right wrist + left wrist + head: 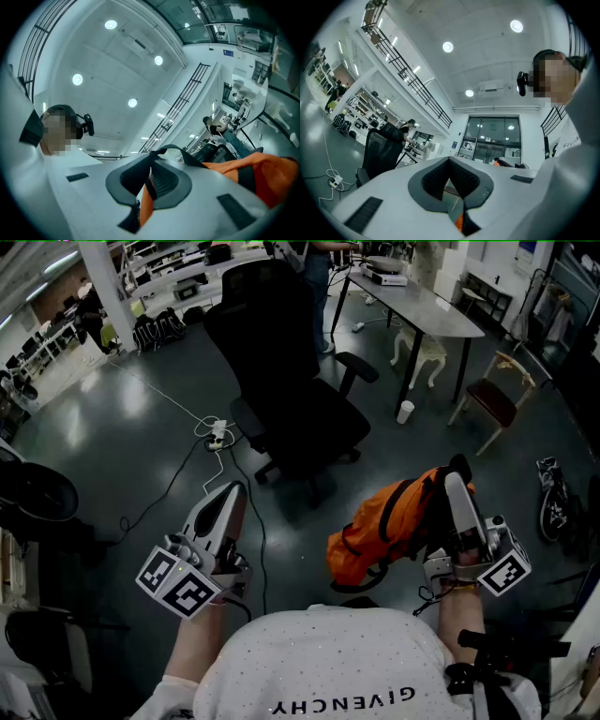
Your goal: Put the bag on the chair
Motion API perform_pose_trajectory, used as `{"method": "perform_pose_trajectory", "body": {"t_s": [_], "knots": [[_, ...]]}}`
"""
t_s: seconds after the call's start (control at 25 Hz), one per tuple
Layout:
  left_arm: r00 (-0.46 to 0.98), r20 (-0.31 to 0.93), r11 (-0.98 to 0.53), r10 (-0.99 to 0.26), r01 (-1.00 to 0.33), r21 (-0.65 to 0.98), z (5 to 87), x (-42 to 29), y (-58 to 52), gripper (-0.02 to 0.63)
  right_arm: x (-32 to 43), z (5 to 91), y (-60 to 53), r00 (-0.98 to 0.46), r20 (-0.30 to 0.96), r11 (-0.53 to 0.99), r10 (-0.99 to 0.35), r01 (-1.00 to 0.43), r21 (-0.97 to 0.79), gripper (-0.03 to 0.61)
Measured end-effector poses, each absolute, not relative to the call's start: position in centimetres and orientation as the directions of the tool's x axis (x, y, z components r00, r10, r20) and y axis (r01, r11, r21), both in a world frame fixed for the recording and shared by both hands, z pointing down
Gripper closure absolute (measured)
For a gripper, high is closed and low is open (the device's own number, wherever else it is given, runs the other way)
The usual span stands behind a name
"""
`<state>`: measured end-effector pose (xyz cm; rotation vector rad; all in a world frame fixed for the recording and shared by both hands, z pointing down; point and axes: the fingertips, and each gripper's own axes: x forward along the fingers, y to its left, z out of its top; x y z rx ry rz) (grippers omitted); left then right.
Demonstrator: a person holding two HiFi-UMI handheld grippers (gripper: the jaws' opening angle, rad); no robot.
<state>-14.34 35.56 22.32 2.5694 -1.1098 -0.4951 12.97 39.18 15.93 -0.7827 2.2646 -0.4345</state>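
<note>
Right tongs (457, 471) grip bag (384, 526); chair (281, 381) ahead, cables (221, 461).

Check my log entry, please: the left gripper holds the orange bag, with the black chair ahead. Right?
No: the right gripper holds the bag, jaws shut on its strap, as the right gripper view shows. The chair is ahead.

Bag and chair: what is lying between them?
Nothing: the head view shows only bare floor between the bag and the chair.
</note>
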Motion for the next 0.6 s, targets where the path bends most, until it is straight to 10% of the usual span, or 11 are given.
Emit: {"method": "perform_pose_trajectory", "body": {"t_s": [0.6], "knots": [[0.629, -0.179, -0.639, -0.756, -0.652, 0.407, 23.1, -16.7, 35.5, 0.613, 12.8, 16.3, 37.6, -0.548, -0.486, 0.726, -0.681, -0.423, -0.542, 0.569]]}}
